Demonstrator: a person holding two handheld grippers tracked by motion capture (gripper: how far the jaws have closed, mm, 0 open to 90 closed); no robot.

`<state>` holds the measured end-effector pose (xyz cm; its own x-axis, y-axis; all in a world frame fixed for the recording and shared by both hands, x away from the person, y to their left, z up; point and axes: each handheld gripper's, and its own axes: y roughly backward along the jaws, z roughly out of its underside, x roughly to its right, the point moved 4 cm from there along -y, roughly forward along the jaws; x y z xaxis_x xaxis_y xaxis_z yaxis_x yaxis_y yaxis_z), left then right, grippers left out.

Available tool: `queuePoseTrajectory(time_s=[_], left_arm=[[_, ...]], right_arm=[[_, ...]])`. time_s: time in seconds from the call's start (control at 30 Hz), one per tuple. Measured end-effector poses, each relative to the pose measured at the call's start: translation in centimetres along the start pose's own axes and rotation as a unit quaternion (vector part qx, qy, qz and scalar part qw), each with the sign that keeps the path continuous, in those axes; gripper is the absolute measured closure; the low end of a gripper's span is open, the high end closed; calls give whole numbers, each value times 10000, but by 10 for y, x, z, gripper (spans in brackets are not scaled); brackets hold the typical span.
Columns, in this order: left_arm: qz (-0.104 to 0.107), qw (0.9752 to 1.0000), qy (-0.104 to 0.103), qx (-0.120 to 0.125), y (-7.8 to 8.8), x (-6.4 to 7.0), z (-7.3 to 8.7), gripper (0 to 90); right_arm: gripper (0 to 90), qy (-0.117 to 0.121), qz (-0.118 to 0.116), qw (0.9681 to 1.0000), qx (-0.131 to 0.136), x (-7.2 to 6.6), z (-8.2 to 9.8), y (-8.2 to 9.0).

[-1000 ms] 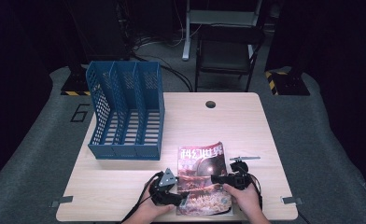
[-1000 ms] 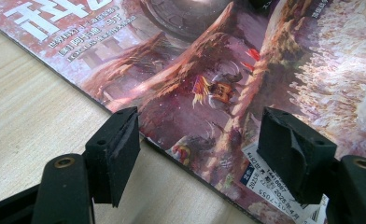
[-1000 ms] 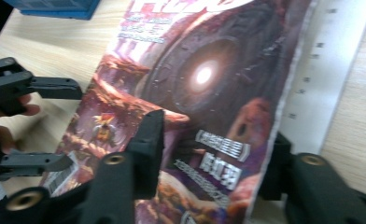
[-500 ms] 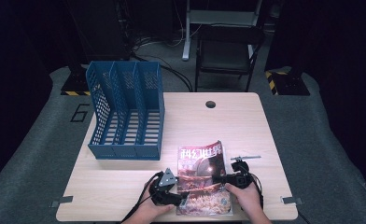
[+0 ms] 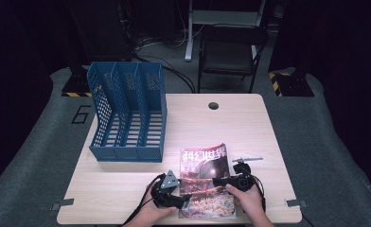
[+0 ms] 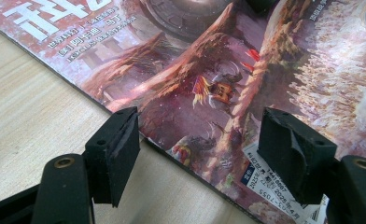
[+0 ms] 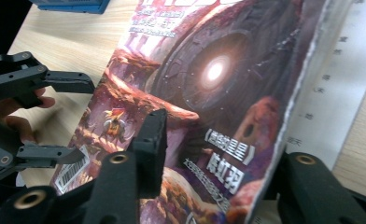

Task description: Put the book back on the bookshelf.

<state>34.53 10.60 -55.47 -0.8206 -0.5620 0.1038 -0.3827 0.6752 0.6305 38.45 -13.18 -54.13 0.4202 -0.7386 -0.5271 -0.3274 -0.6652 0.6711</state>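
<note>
While the magazine (image 5: 205, 182) lies on the bench (image 5: 127, 184), left gripper (image 6: 200, 144) fingers gape at its edge (spine side); right gripper (image 7: 218, 154) fingers straddle its lifted cover edge, open.

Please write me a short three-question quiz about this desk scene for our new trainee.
1. True or false: the magazine stands inside the blue file rack.
2. Which claw straddles the magazine's open page edge: A) left claw, B) right claw?
3. Fill in: the left claw's jaws stand ___ at the magazine's spine edge.

Key
1. False: it lies on the table, in front of the rack.
2. B: one jaw is above the cover, one beneath the lifted edge.
3. Open.
</note>
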Motion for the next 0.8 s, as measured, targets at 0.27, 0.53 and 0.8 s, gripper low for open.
queuePoseTrajectory(time_s=[0.27,0.53,0.8], left_arm=[[10,10000,-3,1,0,0,0,289],[114,9999,-19,-56,1,-1,-1,290],[71,9999,-28,-89,-1,-4,-3,283]], right_arm=[[409,258,-17,9997,-28,-6,0,-3],[612,142,-12,9999,-37,3,-1,0],[719,72,-164,9998,81,8,1,2]])
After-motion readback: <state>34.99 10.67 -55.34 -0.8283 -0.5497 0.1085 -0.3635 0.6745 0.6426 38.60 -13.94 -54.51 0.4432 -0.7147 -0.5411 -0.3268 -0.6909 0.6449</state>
